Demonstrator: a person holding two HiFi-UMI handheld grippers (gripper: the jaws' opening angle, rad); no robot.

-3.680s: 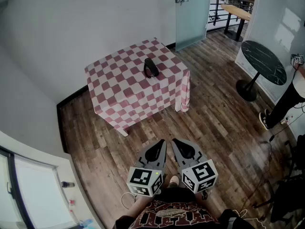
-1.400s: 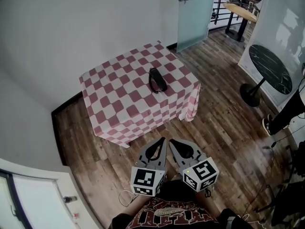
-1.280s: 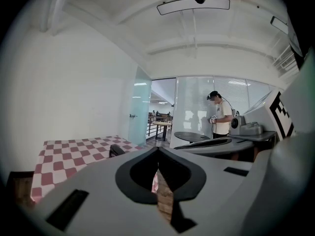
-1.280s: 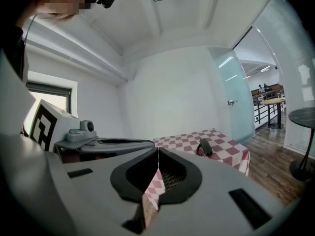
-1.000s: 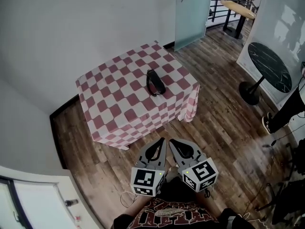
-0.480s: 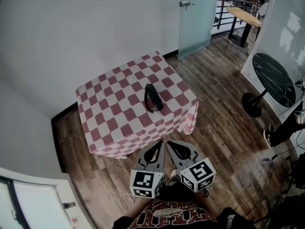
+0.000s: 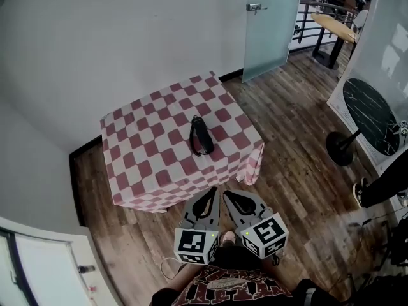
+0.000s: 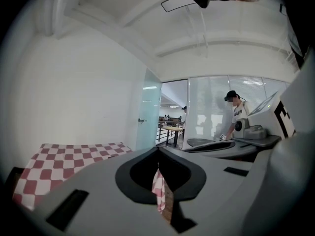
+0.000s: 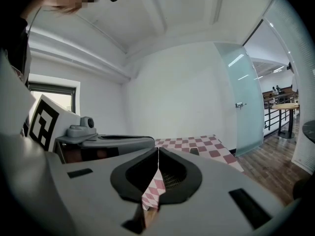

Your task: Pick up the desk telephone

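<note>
The black desk telephone (image 7: pixel 201 136) lies on a small table under a red-and-white checked cloth (image 7: pixel 146 158) that stands close to the white wall. My left gripper (image 7: pixel 213 189) and right gripper (image 7: pixel 225 192) hover side by side over the wood floor just short of the table's near edge, both shut and empty. In the left gripper view the shut jaws (image 8: pixel 158 150) point past the table's right corner, with the cloth (image 8: pixel 69 156) at the left. The right gripper view shows shut jaws (image 9: pixel 158 150) and a small dark shape, likely the telephone (image 9: pixel 195 151), on the cloth beyond.
A frosted glass door (image 7: pixel 273 18) stands behind the table to the right. A round black pedestal table (image 7: pixel 373 116) and a person's leg (image 7: pixel 386 187) are at the right edge. A person (image 8: pixel 237 117) stands far off in the left gripper view.
The checked table has come closer to me in the head view, its near edge now almost under the fingertips. Both grippers stay shut and side by side.
</note>
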